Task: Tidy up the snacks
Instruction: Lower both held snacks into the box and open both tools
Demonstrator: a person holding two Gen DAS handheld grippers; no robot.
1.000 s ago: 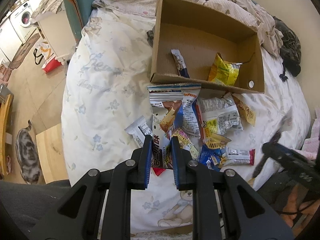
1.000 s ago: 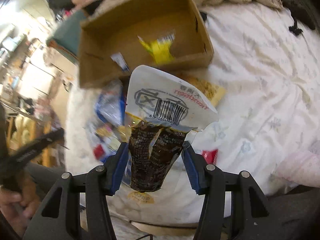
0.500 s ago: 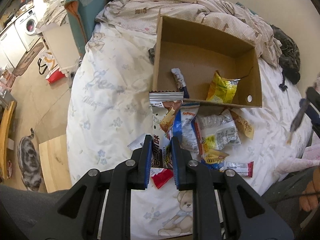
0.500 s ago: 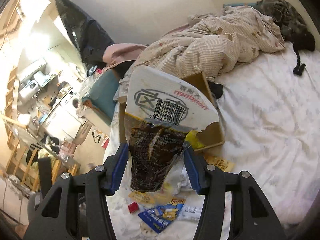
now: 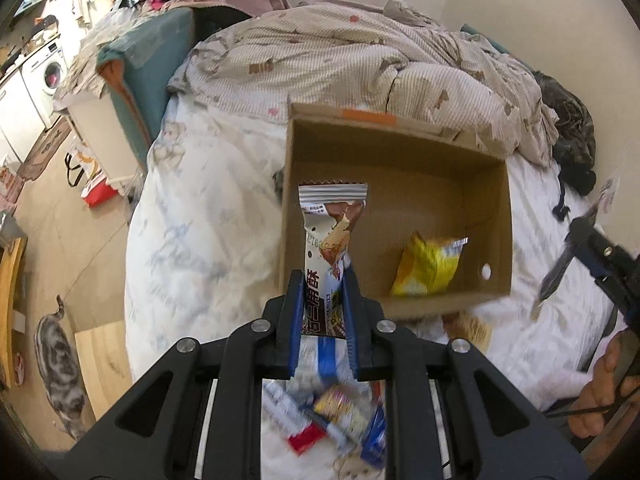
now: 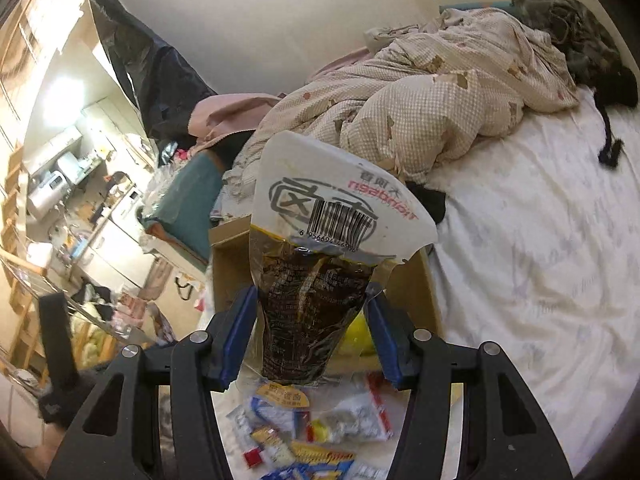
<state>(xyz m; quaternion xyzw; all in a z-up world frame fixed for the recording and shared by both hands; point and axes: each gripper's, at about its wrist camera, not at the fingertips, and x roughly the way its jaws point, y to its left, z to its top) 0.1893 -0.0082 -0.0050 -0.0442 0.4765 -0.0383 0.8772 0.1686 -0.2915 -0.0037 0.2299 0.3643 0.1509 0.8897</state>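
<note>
White cotton printed with pale flowers and bears covers the bed (image 5: 208, 248), which fills the middle of both views. A rumpled beige checked quilt (image 5: 360, 64) is heaped along its far side, near the plain cream wall at the top of each frame, with a dark bundle of fabric (image 5: 572, 132) at the upper right. On the sheet sits an open brown cardboard box (image 5: 400, 184), with a yellow snack packet (image 5: 428, 266) lying in its lower right corner.

The left gripper (image 5: 322, 304), at the bottom centre of its view, has its blue-padded fingers pinched nearly together on a white chocolate-wafer packet (image 5: 330, 224), which stands up in front of the box's left half. Below it, loose snack packets (image 5: 332, 412) lie blurred on the sheet.

The right gripper (image 6: 312, 328) holds a dark pouch with a white barcode top (image 6: 320, 240); its fingers stand about half apart and press the pouch's sides. The pouch hides much of the box (image 6: 232, 264), and scattered snacks (image 6: 312, 436) lie at the bottom of that frame.

At the left of the left wrist view the floor is tan tile, with a grey tabby cat (image 5: 60, 372) lower left, a washing machine (image 5: 50, 72) upper left, and a teal cushion (image 5: 156, 60) beside the bed.
</note>
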